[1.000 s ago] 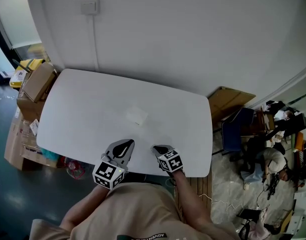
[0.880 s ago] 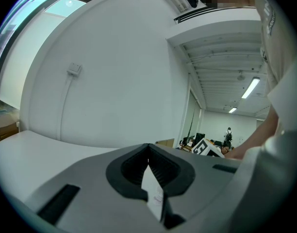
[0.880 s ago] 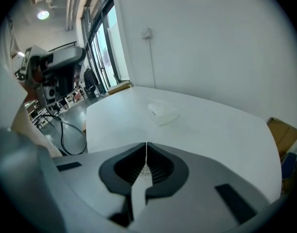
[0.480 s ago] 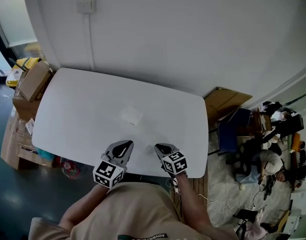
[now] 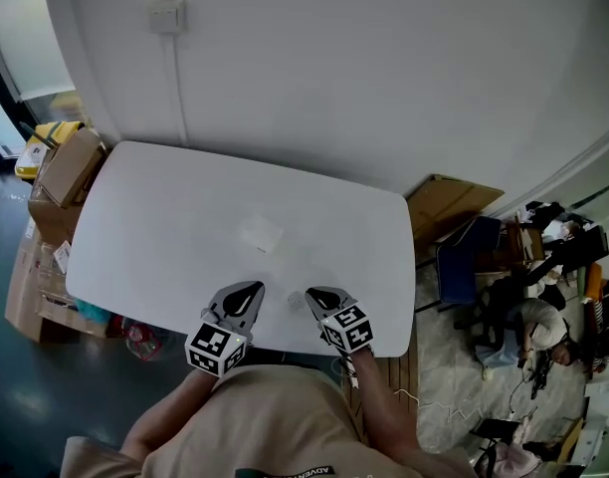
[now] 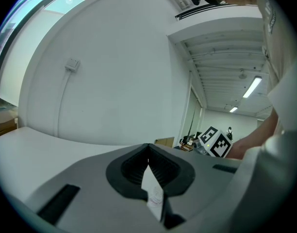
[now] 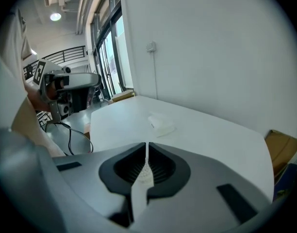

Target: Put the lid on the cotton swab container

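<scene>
A small translucent white cotton swab container (image 5: 261,234) lies near the middle of the white table (image 5: 165,207). It also shows in the right gripper view, as the container (image 7: 161,122), well ahead of the jaws. A faint small clear round piece (image 5: 296,302) sits between the grippers by the front edge; I cannot tell whether it is the lid. My left gripper (image 5: 247,290) and right gripper (image 5: 318,295) hover side by side over the table's near edge. Both are shut with nothing between the jaws, as seen at the left gripper (image 6: 148,147) and right gripper (image 7: 146,147).
A white wall with a wall box (image 5: 166,14) and cable backs the table. Cardboard boxes (image 5: 68,162) stand at the table's left end. A flat cardboard sheet (image 5: 449,199), a blue chair (image 5: 462,262) and floor clutter lie to the right.
The head view has shifted slightly. Both grippers stay shut at the front edge, with the container in the same place on the table.
</scene>
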